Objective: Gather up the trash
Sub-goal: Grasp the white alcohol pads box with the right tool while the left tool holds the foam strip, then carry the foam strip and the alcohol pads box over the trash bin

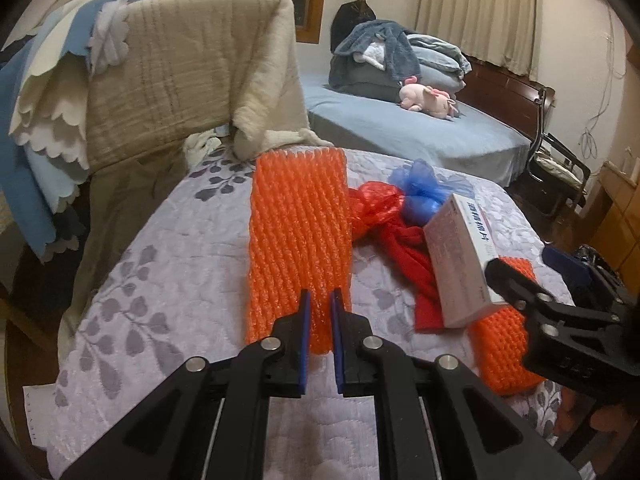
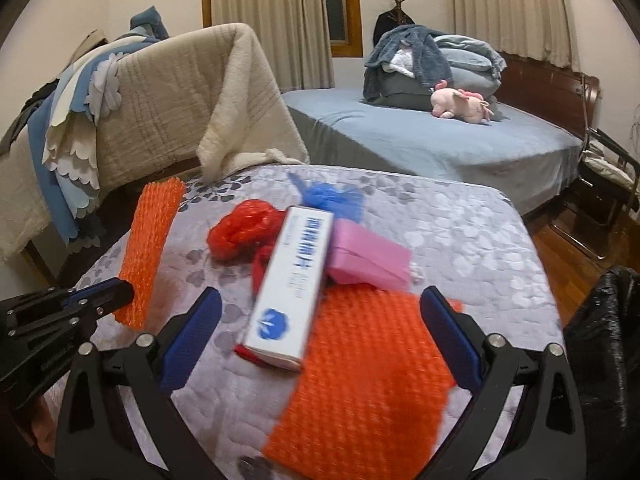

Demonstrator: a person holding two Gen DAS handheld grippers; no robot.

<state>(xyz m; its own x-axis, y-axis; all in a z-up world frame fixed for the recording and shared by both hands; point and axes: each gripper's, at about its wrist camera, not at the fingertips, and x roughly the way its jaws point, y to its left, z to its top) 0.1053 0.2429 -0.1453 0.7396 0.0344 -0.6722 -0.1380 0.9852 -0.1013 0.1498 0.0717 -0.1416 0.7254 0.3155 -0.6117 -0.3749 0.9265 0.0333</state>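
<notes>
The left gripper (image 1: 321, 300) is pinched tight on the near end of a long orange foam net (image 1: 298, 236), which stretches away from it over the quilt (image 1: 160, 280) and looks a little lifted at the held end. The right gripper (image 2: 320, 332) stands with its jaws spread wide and nothing pressed between them; it hovers over the heap near the middle of the quilt, a white box (image 2: 290, 292) and a second foam net (image 2: 360, 380) lying between its fingers but not gripped. The box rests partly on that second net and partly on a red cloth strip (image 1: 420, 276). Just behind are a crumpled red bag (image 2: 244, 232), a blue bag (image 2: 332, 196) and a pink box (image 2: 368, 260), all close together and untouched. A black bin bag (image 2: 604, 344) hangs open off the quilt's right edge, beside the right gripper; I can't see what's inside. As I judge it, the job is barely begun: one net is in hand but not yet binned, and the rest of the litter lies on the quilt waiting. The likely next step is carrying the held net across to the bin bag while the right gripper closes on the box or the net under it.
</notes>
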